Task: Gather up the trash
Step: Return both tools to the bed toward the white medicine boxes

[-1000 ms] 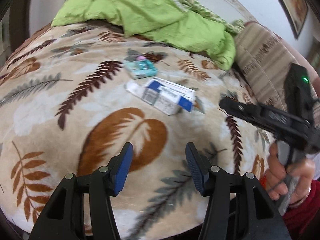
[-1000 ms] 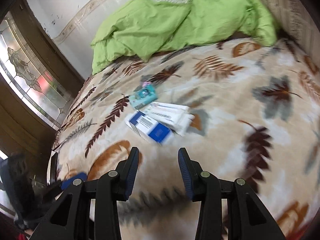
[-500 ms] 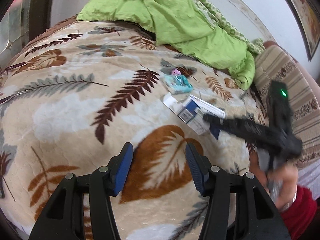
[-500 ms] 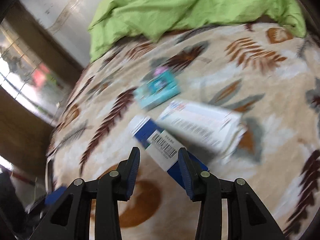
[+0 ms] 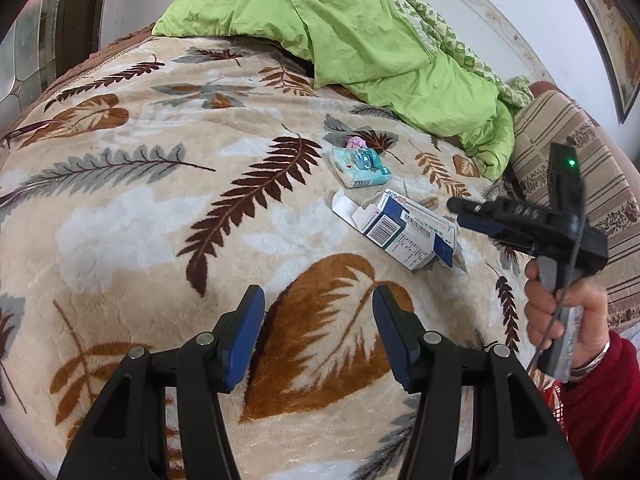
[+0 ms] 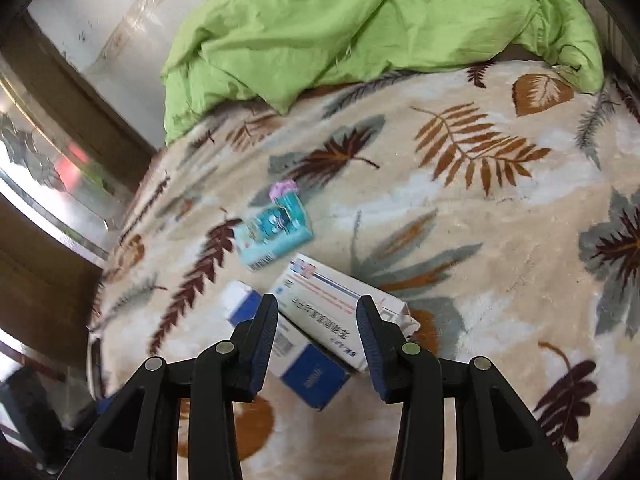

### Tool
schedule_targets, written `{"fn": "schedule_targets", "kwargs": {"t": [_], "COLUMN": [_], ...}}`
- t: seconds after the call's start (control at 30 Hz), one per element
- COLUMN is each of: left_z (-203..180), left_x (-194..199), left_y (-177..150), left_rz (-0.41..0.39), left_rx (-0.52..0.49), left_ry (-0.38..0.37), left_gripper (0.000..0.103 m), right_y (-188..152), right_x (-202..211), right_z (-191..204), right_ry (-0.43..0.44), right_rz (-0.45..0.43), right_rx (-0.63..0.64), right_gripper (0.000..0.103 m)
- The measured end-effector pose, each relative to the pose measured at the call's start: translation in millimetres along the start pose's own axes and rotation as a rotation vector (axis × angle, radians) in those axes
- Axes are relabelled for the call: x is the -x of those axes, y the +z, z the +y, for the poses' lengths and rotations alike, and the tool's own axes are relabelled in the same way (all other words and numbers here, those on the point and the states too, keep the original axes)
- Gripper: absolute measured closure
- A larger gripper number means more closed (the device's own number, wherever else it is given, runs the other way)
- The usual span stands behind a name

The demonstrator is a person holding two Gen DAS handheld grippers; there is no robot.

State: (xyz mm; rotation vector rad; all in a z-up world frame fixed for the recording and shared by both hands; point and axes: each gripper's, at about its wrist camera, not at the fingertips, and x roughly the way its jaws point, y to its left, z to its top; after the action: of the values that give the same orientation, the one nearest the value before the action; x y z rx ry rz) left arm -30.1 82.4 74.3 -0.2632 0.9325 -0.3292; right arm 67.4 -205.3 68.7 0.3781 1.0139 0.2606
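Note:
Two cardboard cartons lie together on the leaf-patterned blanket [image 5: 132, 216]: a blue-and-white one with an open flap [image 5: 394, 236] [image 6: 308, 372] and a white one with a striped label [image 5: 428, 222] [image 6: 332, 304]. A teal tissue packet [image 5: 360, 168] [image 6: 274, 236] with a pink bit [image 6: 284, 190] lies just beyond them. My right gripper [image 6: 316, 320] [image 5: 456, 208] hovers open right over the cartons, its fingers framing the white one without pressing on it. My left gripper [image 5: 318, 312] stands open over bare blanket, short of the cartons, with nothing between its fingers.
A crumpled green quilt [image 5: 360, 40] is heaped at the far side of the bed. A striped cushion [image 5: 568, 152] lies at the right. A hand in a red sleeve [image 5: 564, 312] holds the right gripper. A glass-panelled door [image 6: 44, 184] stands left of the bed.
The right gripper has come forward and down until the cartons lie between its fingers. The left gripper shifted leftward across the blanket early on, then held still. Both jaws kept their width.

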Motion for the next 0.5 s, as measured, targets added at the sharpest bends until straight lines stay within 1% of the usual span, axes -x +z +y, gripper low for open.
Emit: {"fn": "schedule_targets", "kwargs": {"t": [0.03,0.1,0.13,0.2,0.27,0.3,0.33,0.37,0.4,0.43,0.47,0.5], "left_z": [0,2,2,2,2,3,5,7,8,10,11,13], "left_x": [-1,-3,-4,-4,-4,-4,-3,-3,-3,-2,-2,-1], "left_y": [-1,-1,-1,-1,-1,-1,1,1,2,2,2,3], "left_rz": [0.002,0.006,0.009,0.011,0.009,0.007,0.005,0.003,0.001,0.001,0.001,-0.001], "left_rx": [0.003,0.011,0.011,0.007,0.011,0.015,0.019,0.025,0.029,0.031,0.033,0.037], "left_ry": [0.003,0.007,0.008,0.009,0.007,0.006,0.005,0.005,0.006,0.007,0.009,0.012], "left_gripper": [0.048,0.048,0.048,0.048,0.048,0.048,0.048,0.048,0.048,0.048,0.048,0.048], "right_y": [-2,-3,-4,-10,-23,-35,-43,-53,-60,-63,-63,-61], "right_x": [-4,-7,-9,-16,-21,-22,-22,-21,-17,-12,-11,-9], "right_z": [3,14,18,30,40,53,62,71,74,74,72,69], "right_ry": [-0.047,-0.163,-0.190,-0.223,-0.232,-0.222,-0.196,-0.119,-0.027,0.121,0.212,0.283], "right_rz": [-0.003,-0.045,-0.056,-0.047,-0.032,-0.018,-0.004,0.031,0.058,0.103,0.138,0.157], "right_rx": [0.035,0.132,0.171,0.249,0.323,0.384,0.418,0.427,0.401,0.338,0.284,0.231], "right_gripper": [0.059,0.059,0.059,0.059,0.060,0.060,0.060,0.059,0.058,0.058,0.058,0.058]}}
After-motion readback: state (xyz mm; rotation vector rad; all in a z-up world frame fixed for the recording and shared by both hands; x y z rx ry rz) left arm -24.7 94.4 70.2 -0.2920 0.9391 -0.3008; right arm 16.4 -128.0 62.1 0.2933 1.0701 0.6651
